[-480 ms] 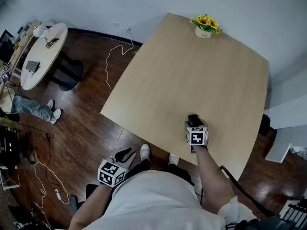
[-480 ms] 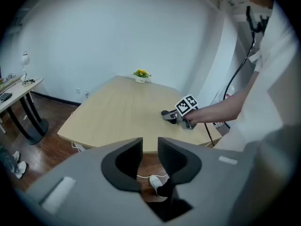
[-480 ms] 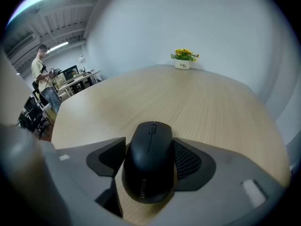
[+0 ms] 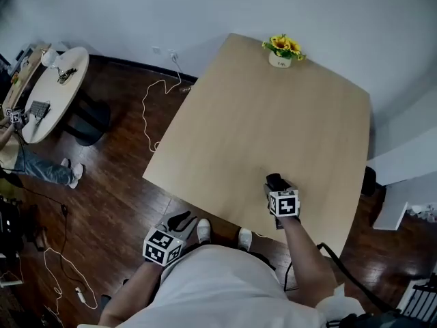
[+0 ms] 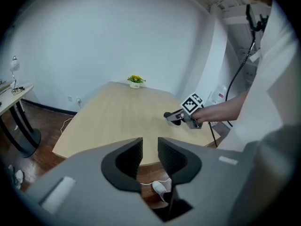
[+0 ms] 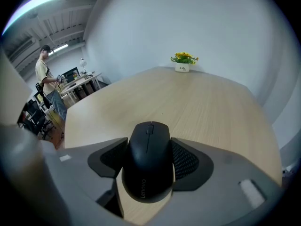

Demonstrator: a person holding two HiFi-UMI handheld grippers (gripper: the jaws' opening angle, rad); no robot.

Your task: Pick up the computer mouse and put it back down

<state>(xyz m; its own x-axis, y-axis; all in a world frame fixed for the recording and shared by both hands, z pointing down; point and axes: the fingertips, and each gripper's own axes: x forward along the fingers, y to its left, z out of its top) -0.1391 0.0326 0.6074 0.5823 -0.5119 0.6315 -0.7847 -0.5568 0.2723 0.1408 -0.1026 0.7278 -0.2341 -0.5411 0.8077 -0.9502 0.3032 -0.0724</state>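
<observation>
A black computer mouse [image 6: 148, 161] sits between the jaws of my right gripper [image 6: 148, 147], whose ribbed pads press on both its sides. In the head view the mouse [image 4: 274, 181] is over the near part of the light wooden table [image 4: 273, 115], just ahead of the right gripper [image 4: 276, 186] and its marker cube. I cannot tell whether the mouse rests on the wood or hangs just above it. My left gripper [image 5: 150, 152] is off the table's near edge, over the floor [image 4: 179, 219], with a narrow gap between its jaws and nothing in it.
A small pot of yellow flowers [image 4: 280, 50] stands at the table's far edge. A white cable [image 4: 153, 108] lies on the dark wood floor to the left, near a round side table [image 4: 51, 87]. A person [image 6: 47, 79] stands by desks far left.
The head view has shifted a little, so the table sits lower in the frame. The right gripper stays at the mouse near the table's front; the left gripper has barely moved.
</observation>
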